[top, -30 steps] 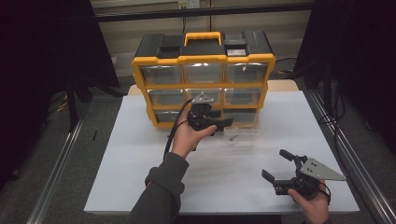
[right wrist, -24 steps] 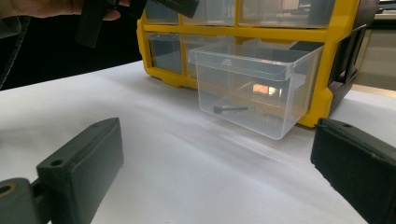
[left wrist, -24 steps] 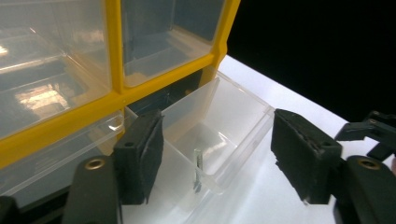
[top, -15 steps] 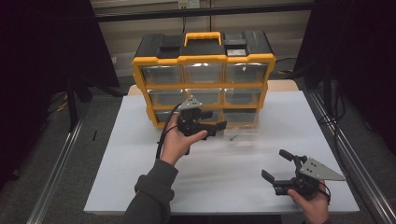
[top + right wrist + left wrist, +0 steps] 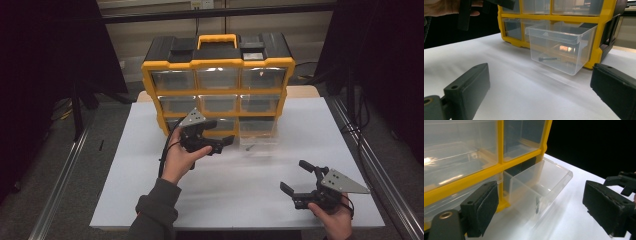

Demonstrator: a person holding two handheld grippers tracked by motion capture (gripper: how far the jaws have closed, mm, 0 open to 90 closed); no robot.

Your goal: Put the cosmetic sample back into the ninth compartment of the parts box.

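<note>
A yellow and black organizer (image 5: 218, 62) with clear drawers stands at the back of the white table top. Its bottom right drawer (image 5: 257, 134) (image 5: 559, 47) (image 5: 541, 180) is pulled out toward me. A small dark screw (image 5: 548, 59) (image 5: 537, 206) lies on the drawer's floor. My left gripper (image 5: 223, 131) (image 5: 542, 202) hovers open just left of that drawer, in front of the bottom row, holding nothing. My right gripper (image 5: 293, 175) (image 5: 541, 85) is open and empty, low over the table's front right, facing the drawer from a distance.
The white table top (image 5: 125, 165) ends at metal rails (image 5: 60, 185) on both sides. Dark curtains close off left and right. The other drawers (image 5: 218, 78) are shut. In the right gripper view the left hand and its gripper (image 5: 464, 12) show at the top left.
The left hand and its gripper have drifted a little to the left in front of the organizer's bottom row. The right gripper and the pulled-out drawer have not moved.
</note>
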